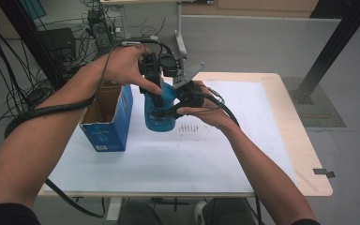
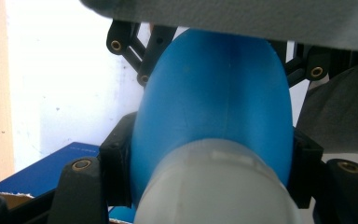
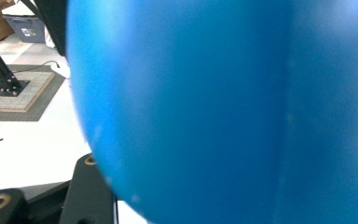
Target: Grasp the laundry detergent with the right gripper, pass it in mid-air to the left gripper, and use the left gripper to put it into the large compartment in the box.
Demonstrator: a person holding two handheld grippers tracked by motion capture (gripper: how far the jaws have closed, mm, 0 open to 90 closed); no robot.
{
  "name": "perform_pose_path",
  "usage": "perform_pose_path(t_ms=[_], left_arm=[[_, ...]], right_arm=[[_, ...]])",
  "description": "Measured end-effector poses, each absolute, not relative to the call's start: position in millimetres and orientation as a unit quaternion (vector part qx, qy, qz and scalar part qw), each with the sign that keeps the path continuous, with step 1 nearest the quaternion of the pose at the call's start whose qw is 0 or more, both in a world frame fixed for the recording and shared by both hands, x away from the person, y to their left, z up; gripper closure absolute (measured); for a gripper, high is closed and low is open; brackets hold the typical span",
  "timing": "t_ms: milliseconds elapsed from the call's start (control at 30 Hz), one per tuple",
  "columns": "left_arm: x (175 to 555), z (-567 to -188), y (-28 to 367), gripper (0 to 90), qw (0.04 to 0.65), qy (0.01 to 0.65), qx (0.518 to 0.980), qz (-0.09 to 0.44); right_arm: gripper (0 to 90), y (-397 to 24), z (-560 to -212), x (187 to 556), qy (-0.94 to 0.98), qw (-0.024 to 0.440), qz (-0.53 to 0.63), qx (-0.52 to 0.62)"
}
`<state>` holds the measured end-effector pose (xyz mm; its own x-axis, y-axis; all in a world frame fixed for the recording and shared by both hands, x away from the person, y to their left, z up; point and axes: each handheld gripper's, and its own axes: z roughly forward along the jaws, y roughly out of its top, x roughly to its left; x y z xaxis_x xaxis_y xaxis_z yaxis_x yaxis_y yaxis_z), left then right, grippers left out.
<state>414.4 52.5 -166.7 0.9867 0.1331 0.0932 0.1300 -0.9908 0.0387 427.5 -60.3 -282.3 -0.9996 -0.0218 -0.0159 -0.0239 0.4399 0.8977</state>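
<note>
Blue bottle (image 1: 161, 112) with white cap, held above the table.

Both tongs, left (image 1: 155, 96) and right (image 1: 180, 96), clamp a blue plastic bottle (image 1: 161, 115) held above the white-topped desk (image 1: 215, 150), just beside an open blue cardboard box (image 1: 108, 126).

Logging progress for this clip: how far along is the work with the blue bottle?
Done: the blue bottle is out of the open box and off the table. In hand: both tools, left tool and right tool, clamp it in mid-air. Left: setting it down or opening it; the pale cap looks on.
</note>
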Motion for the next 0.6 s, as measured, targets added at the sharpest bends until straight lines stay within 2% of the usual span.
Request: perform_pose_path(t_ms=[600], left_arm=[[413.7,-168.8,50.1,36.8,0.012,0.067,0.996,0.050]], right_arm=[[42.6,-61.4,-283.7,427.9,0.852,0.004,0.523,-0.014]])
